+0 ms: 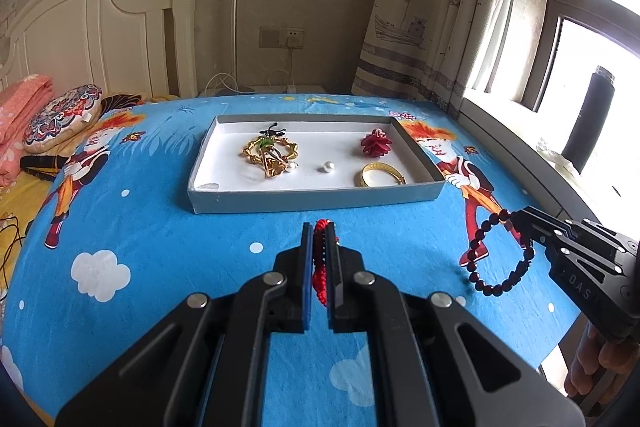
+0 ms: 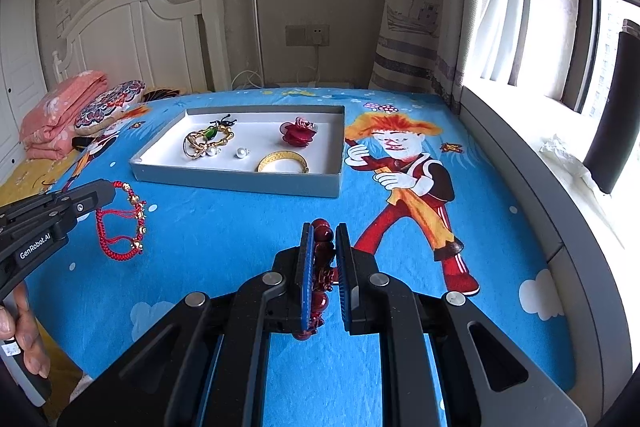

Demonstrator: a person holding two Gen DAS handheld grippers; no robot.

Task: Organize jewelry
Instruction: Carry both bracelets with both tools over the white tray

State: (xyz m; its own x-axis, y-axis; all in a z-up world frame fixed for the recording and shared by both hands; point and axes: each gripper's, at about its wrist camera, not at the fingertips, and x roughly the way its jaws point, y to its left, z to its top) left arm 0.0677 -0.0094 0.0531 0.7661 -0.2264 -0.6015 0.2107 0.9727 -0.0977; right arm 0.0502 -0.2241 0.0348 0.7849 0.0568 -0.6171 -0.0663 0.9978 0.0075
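Note:
My left gripper is shut on a red braided cord bracelet, which dangles with gold charms in the right wrist view. My right gripper is shut on a dark red bead bracelet; its loop hangs from the jaws at the right of the left wrist view. Both are held above the blue bedsheet, in front of a shallow grey tray. In the tray lie a gold chain bracelet with a green piece, a pearl, a gold bangle and a red flower ornament.
A white headboard stands at the back left, with folded pink bedding and a patterned cushion beside it. A curtain and window sill with a dark cylinder run along the right. A person's hand holds the left gripper.

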